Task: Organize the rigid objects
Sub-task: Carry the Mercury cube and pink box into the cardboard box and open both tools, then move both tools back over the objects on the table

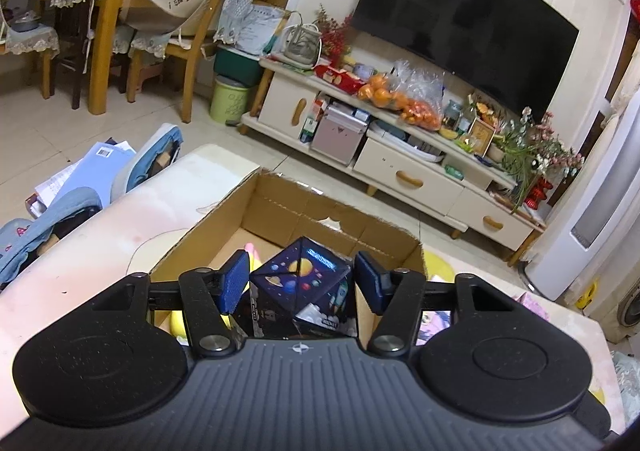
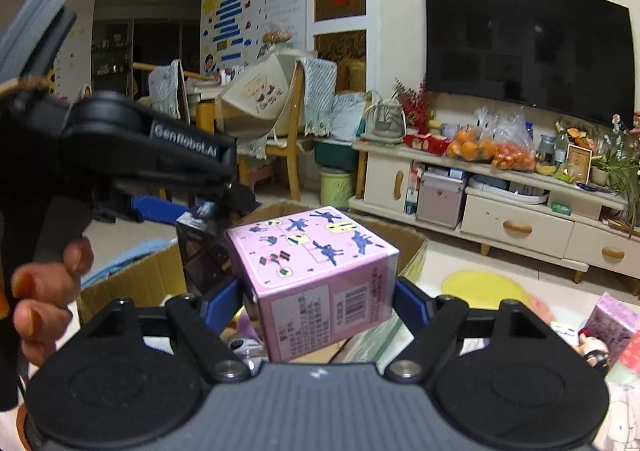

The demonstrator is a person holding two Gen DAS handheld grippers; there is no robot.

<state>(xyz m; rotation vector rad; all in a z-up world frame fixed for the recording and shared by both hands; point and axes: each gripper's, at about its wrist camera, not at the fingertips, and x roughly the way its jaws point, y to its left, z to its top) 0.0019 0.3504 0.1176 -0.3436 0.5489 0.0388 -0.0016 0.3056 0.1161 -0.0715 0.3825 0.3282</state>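
Observation:
My left gripper is over the open cardboard box. A dark cube with planet prints sits between its blue pads; small gaps show at both sides, so whether the pads grip it is unclear. My right gripper is shut on a pink cube box with a barcode and holds it above the cardboard box. The left gripper and the dark cube show at the left of the right wrist view, with a hand on its handle.
A pink table surface carries the cardboard box. Yellow and pink items lie inside it. More pink boxes and a yellow disc lie to the right. A TV cabinet stands behind, chairs at the back left.

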